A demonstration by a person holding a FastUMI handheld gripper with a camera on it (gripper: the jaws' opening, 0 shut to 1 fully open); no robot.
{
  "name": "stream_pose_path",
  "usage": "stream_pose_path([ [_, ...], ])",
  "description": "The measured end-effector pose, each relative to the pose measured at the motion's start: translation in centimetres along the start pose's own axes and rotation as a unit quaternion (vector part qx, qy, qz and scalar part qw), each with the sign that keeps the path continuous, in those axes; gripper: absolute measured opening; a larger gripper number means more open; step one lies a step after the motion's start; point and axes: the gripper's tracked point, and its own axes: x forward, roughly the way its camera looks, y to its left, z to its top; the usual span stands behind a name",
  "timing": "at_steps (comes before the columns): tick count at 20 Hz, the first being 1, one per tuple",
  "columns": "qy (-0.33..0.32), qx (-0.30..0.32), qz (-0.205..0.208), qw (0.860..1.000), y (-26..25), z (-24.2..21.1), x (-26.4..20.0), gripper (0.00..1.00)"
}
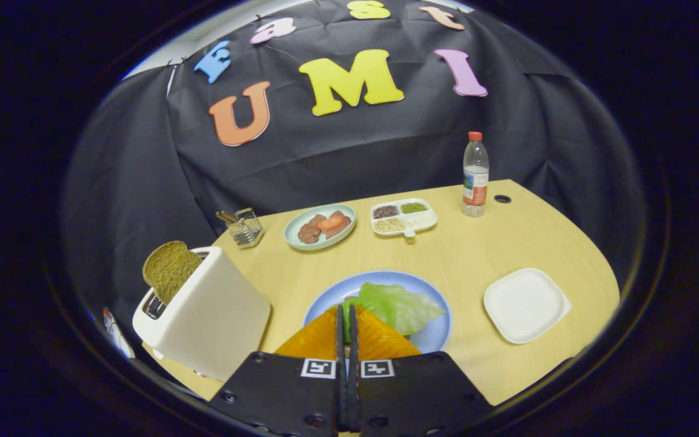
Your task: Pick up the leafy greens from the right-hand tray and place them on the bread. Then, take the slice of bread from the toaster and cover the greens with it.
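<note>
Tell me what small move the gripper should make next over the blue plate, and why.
Probably open the fingers and let go. The gripper looks shut on the edge of the leafy greens, which already lie over the blue plate, and the white tray is bare. The bread slice still stands in the toaster, so releasing frees the gripper for it.

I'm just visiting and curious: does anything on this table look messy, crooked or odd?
Little stands out. The bread slice sticks out of the toaster at a slant. The leafy greens lie on the blue plate, with the gripper closed on their edge. Nothing looks spilled or broken.
</note>
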Motion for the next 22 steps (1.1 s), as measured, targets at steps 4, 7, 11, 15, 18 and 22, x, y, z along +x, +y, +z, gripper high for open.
stream_pose_path([
  [4, 0.038, -0.024, -0.022, 0.999, -0.2, -2.7, 2.9, 0.01],
  [7, 0.056, -0.032, -0.035, 0.997, -0.8, -3.5, 2.8, 0.05],
  [11, 0.067, -0.042, -0.044, 0.996, -1.2, -4.7, 2.5, 0.17],
  [15, 0.082, -0.034, -0.045, 0.995, -2.0, -6.3, 2.3, 0.33],
  [18, 0.083, -0.020, -0.040, 0.996, -2.6, -6.7, 1.8, 0.49],
  [22, 0.067, -0.016, -0.037, 0.997, -2.8, -5.9, 0.2, 0.69],
])
